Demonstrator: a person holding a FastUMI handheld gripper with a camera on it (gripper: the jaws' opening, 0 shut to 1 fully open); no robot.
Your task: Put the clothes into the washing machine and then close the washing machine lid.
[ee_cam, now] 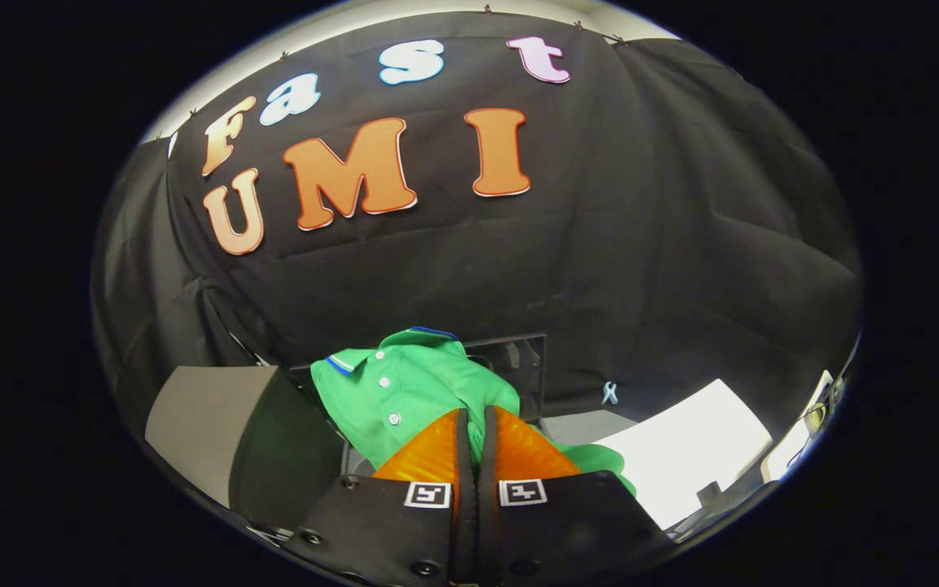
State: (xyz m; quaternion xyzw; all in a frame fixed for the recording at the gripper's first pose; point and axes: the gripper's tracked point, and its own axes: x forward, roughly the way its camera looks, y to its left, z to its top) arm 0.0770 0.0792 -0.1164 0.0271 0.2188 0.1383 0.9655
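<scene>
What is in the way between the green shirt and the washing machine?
Nothing visible is. The hand-held gripper has its fingers nearly together, apparently pinching the green shirt, which hangs just ahead of them over the dark washing machine. Its opening sits hidden behind the shirt, so I cannot check inside.

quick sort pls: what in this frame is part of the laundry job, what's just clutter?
Job:
- green polo shirt, hanging just ahead of the fingers
- gripper, fingers nearly closed, apparently pinching the shirt
- dark washing machine with raised lid, beyond the shirt

Lying about:
- white sheet beside the machine
- grey panel on the other side
</scene>
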